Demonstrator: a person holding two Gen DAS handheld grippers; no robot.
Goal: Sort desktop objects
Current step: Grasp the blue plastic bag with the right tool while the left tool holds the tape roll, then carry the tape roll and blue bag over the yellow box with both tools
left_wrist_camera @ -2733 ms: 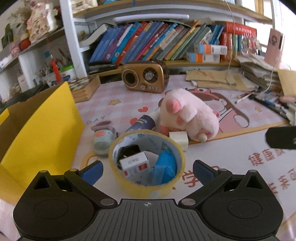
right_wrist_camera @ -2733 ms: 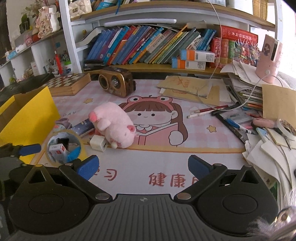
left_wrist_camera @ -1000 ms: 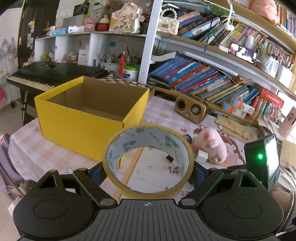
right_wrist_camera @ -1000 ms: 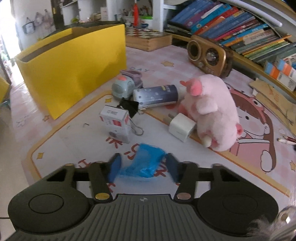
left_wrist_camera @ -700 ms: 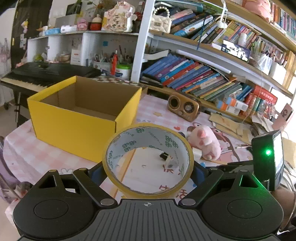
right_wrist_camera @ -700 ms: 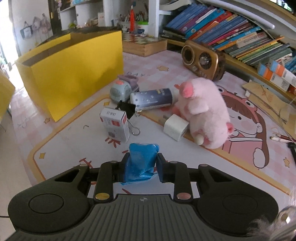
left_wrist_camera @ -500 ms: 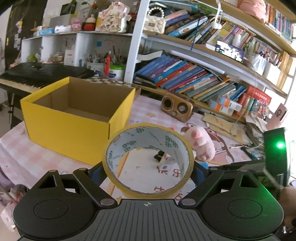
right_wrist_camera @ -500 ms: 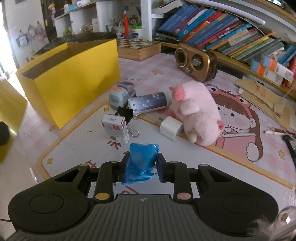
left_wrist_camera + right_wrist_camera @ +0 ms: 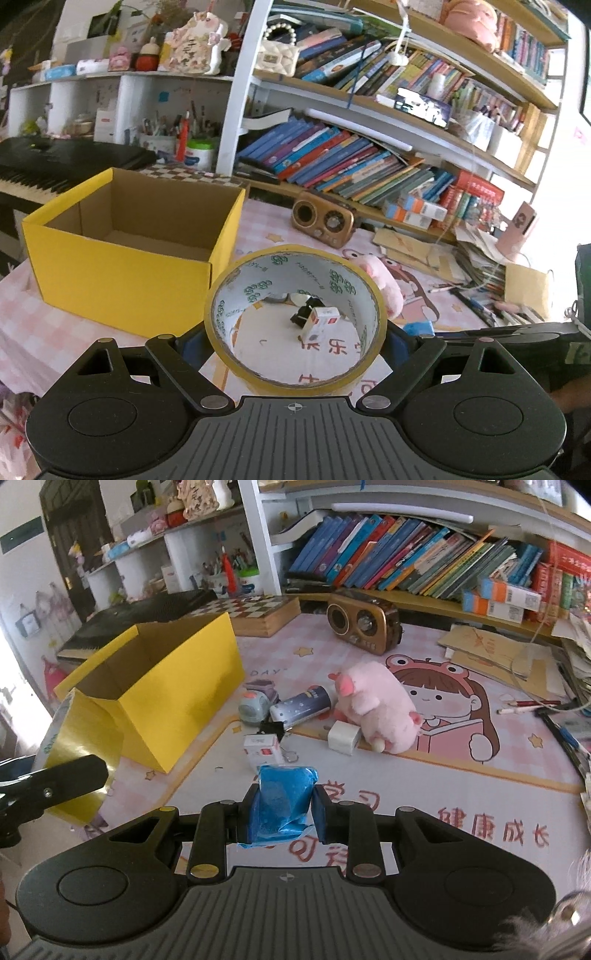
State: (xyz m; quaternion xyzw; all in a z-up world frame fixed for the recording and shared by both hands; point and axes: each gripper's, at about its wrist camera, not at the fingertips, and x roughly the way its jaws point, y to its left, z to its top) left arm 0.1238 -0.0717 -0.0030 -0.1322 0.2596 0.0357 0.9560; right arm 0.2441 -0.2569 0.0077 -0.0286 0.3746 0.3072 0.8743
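Above the near part of the tabletop (image 9: 443, 786), the left gripper (image 9: 295, 341) clamps a roll of yellow tape (image 9: 295, 321), held in the air to the right of the open yellow box (image 9: 125, 243). The right gripper (image 9: 283, 805) is closed on a crumpled blue packet (image 9: 282, 797), also lifted. On the mat beyond lie a small white-and-red box (image 9: 263, 751), a black binder clip (image 9: 272, 728), a white charger (image 9: 343, 741), a dark blue can (image 9: 301, 706) and a pink plush pig (image 9: 373, 705).
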